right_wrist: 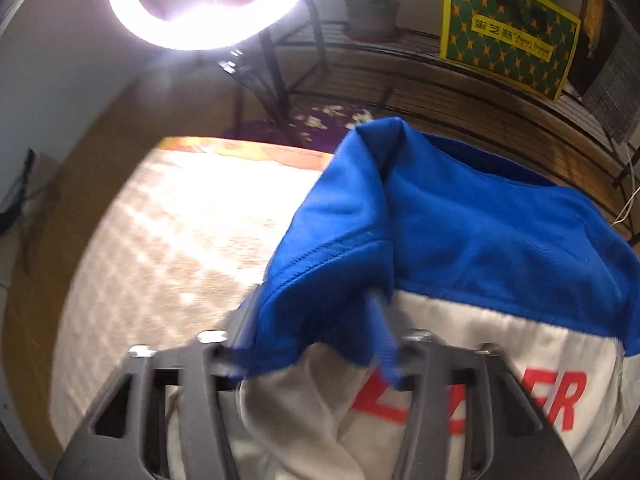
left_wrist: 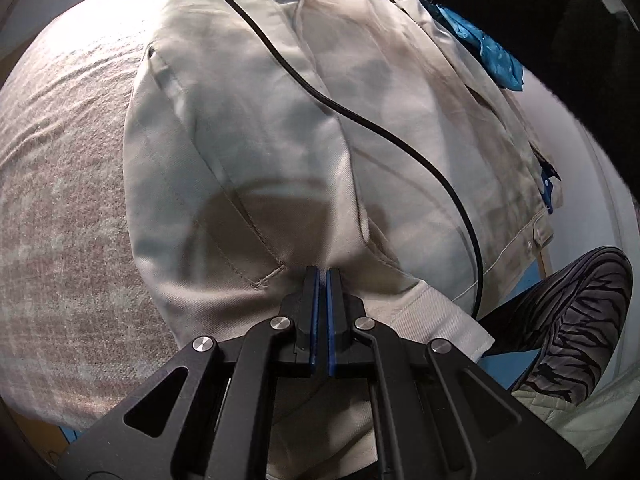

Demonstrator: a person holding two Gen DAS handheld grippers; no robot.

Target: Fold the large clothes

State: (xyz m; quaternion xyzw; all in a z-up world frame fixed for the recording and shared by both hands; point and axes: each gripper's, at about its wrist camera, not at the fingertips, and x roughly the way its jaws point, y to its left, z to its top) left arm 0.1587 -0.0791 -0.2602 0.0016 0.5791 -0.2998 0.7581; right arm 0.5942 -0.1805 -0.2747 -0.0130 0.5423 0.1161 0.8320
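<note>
On the bed: jacket, long axis running away from left tool.
Left tool: clenched, empty, at near hem.
Right tool: grasping blue far end.

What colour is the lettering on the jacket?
Red, on the jacket's pale panel below the blue part; the lettering shows best in the right wrist view.

Large beige cotton jacket with blue upper panel and red lettering, spread flat on mottled bedspread, blue part bunched up.
</note>
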